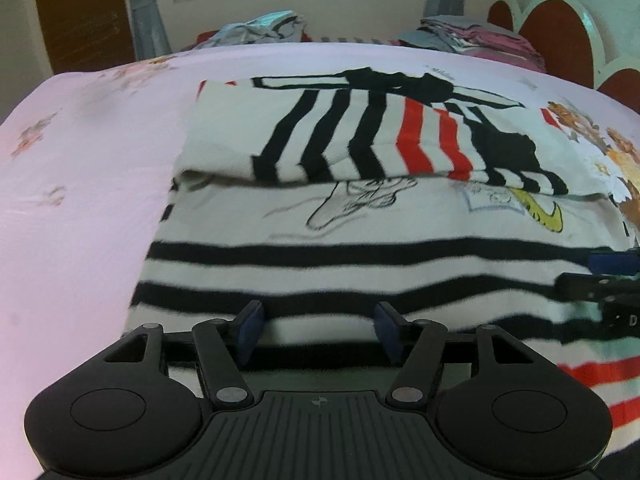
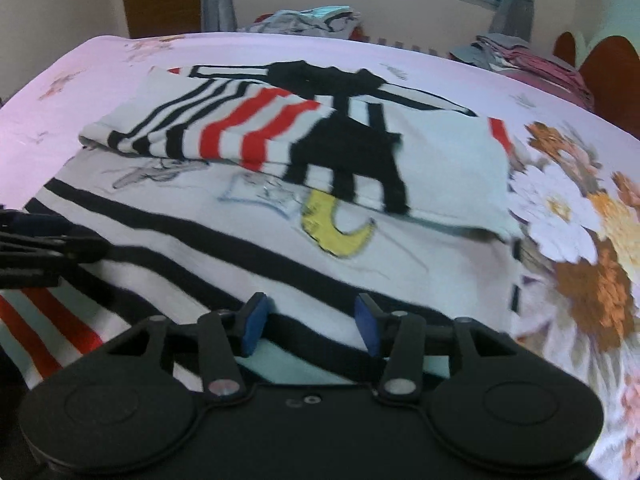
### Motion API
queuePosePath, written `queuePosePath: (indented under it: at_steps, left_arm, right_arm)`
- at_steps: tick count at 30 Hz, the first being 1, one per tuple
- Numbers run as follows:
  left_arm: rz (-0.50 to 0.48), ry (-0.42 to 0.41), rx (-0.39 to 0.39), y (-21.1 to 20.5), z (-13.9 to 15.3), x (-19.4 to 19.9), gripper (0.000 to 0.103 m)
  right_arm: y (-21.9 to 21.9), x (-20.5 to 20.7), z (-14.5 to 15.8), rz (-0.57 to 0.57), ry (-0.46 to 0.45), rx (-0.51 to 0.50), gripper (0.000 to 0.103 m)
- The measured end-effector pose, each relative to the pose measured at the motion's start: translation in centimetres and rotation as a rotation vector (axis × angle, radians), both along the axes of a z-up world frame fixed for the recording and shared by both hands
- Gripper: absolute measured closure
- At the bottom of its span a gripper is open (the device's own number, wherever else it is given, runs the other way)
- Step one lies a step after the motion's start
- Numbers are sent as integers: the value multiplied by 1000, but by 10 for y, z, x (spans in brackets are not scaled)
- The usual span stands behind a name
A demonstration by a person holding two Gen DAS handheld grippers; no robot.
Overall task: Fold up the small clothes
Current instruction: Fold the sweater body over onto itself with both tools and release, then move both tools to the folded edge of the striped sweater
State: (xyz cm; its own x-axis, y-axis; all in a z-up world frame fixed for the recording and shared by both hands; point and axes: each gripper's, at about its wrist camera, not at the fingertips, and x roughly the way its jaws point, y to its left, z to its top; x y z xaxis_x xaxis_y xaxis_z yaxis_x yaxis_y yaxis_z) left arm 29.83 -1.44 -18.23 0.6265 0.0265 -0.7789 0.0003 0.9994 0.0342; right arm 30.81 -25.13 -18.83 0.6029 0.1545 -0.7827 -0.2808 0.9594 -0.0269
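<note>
A white shirt [image 1: 360,268] with black and red stripes, a drawn shoe and a yellow swoosh lies on the pink bed sheet [image 1: 80,200]. Its far part [image 1: 360,136] is folded over toward me, sleeves and black collar on top. My left gripper [image 1: 319,312] hovers over the striped near part, open, with nothing between its blue pads. My right gripper [image 2: 311,304] is also open over the stripes, farther right on the same shirt [image 2: 280,248]. Each gripper shows at the edge of the other's view: the right gripper [image 1: 600,280] and the left gripper [image 2: 40,240].
Beyond the bed's far edge lie a loose heap of clothes [image 1: 264,28] and a folded stack [image 1: 472,38]. A red and white scalloped headboard [image 1: 556,36] stands at the right. The sheet has a large flower print [image 2: 580,240] right of the shirt.
</note>
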Motion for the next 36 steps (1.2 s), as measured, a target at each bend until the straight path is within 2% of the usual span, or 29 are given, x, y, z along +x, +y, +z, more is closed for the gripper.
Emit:
queuePosePath:
  at_steps: [5, 9, 12, 16, 21, 25, 29, 32, 36]
  left_arm:
    - [-43, -13, -5, -10, 14, -20, 42]
    - [-108, -12, 2, -22, 15, -30, 42]
    - [-111, 10, 11, -18, 5, -37, 42]
    - [-107, -3, 13, -6, 2, -52, 36]
    - [-112, -13, -13, 13, 2, -73, 36]
    - [-114, -16, -38, 24, 6, -88, 36]
    - [-102, -43, -57, 43, 14, -106, 36]
    - [-66, -48, -78, 65, 16, -120, 36]
    - [-32, -5, -117, 89, 10, -131, 36]
  right_arm:
    - [4, -24, 14, 5, -4, 87, 57]
    - [21, -42, 14, 32, 2, 83, 57]
    - [25, -53, 6, 15, 16, 43, 57]
    - [14, -69, 2, -45, 21, 7, 57]
    - [-5, -88, 5, -134, 25, -43, 56]
    - [-18, -109, 6, -200, 27, -61, 51]
    - [-27, -127, 9, -256, 20, -56, 50]
    - [-33, -140, 12, -301, 14, -37, 43]
    - [-41, -155, 9, -355, 31, 1, 41]
